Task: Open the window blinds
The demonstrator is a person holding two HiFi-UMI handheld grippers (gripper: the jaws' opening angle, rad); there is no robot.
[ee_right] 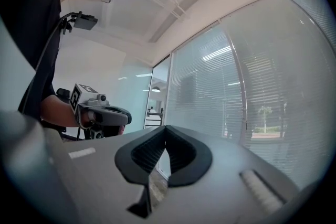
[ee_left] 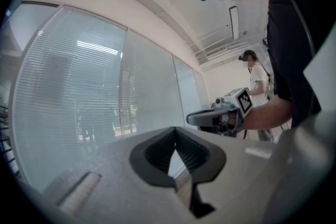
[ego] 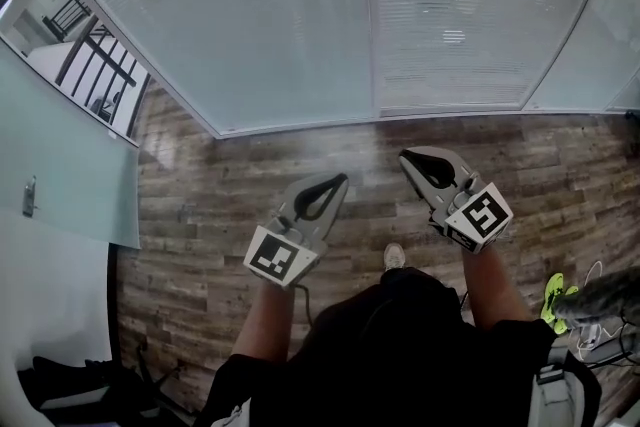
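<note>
Your left tongs (ego: 337, 182) are clenched on nothing: the left gripper view shows the tips meeting, with only floor and glass beyond them. You hold them roughly level over the wooden floor (ego: 200, 215). The left forearm (ego: 268, 315) is extended forward, the marker cube faces you, and the tips aim at the foot of the glass wall (ego: 250, 25). Judge this as a carrying pose for the approach, not a reach, since no part of the blinds is near the tips. Your right tongs (ego: 408, 157) are likewise clamped together and empty. They sit beside the left pair but apart from it, with the right forearm (ego: 490, 290) extended alongside and the tips slightly ahead of the left ones. Keeping both pairs closed and low probably serves to leave your sight line to the window free. The window blinds (ego: 450, 15) hang ahead, to the right of centre, with their horizontal slats lowered across the panes, well apart from both tongs. Whether they sit behind the glass or between panes cannot be told. No wand, cord or knob for the slats can be made out in any view, so locate the control before you raise either hand. The task is judged not yet begun.
</note>
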